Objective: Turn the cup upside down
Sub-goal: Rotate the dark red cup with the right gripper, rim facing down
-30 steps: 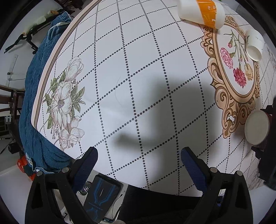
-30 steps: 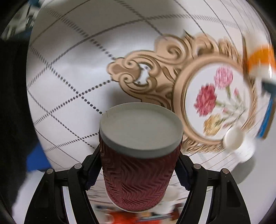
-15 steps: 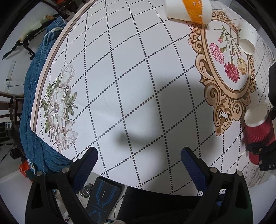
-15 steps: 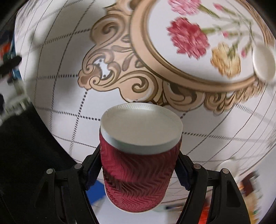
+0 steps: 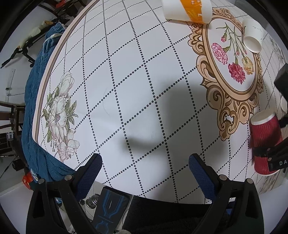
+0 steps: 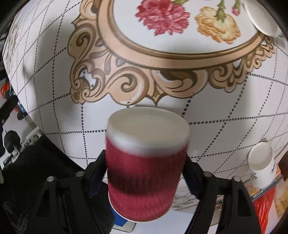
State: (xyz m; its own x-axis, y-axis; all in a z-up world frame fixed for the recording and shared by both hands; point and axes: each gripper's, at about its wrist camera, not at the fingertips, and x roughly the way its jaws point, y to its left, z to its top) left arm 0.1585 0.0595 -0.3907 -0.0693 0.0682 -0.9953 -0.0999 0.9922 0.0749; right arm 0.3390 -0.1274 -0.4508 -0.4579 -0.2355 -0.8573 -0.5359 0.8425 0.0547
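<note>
A red ribbed paper cup (image 6: 145,169) is clamped between the two fingers of my right gripper (image 6: 144,172), its white base facing away from the camera and its rim toward it. It is blurred with motion. In the left wrist view the same cup (image 5: 264,142) stands base-up at the table's right edge, held by my right gripper (image 5: 275,149). My left gripper (image 5: 144,172) is open and empty above the near edge of the patterned table (image 5: 126,90).
An orange-and-white cup (image 5: 187,9) lies on its side at the far edge. A white cup (image 5: 252,36) lies on its side by the floral medallion (image 5: 232,63). Another white cup (image 6: 261,167) stands base-up at the right. A blue cloth (image 5: 36,108) hangs at the left edge.
My right gripper has turned the red cup over and brought it lower toward the table's near right edge. The left gripper has stayed almost still.
</note>
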